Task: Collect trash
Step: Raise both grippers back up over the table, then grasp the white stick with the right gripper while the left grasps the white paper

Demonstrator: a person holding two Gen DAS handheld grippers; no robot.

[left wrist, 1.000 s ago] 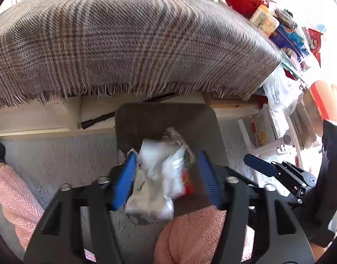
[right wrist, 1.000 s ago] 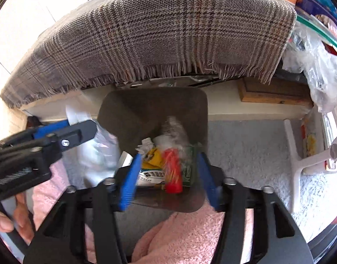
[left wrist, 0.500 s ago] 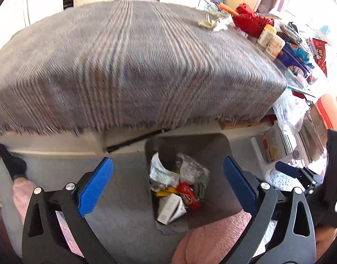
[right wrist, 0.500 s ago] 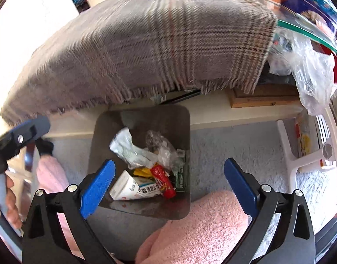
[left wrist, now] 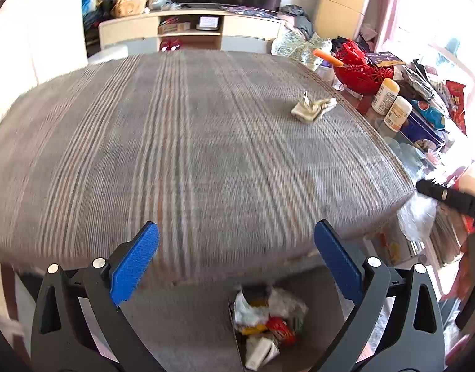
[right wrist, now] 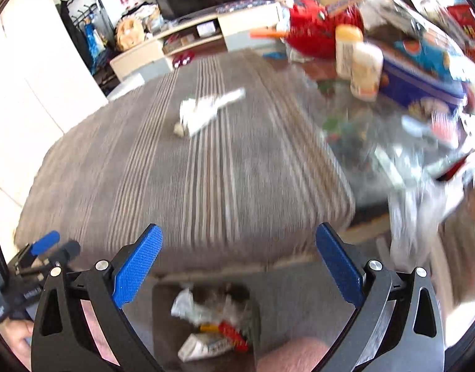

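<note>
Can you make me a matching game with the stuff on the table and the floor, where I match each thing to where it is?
Things:
1. crumpled wrapper
2. trash bin
3. red basket
4. two white bottles

Places:
A. on the floor below the table's near edge
B. alone on the plaid cloth
C. at the table's far right corner, with an orange stick poking out
D. side by side, just nearer than the basket

Pairs: 1-B, 2-A, 3-C, 4-D
</note>
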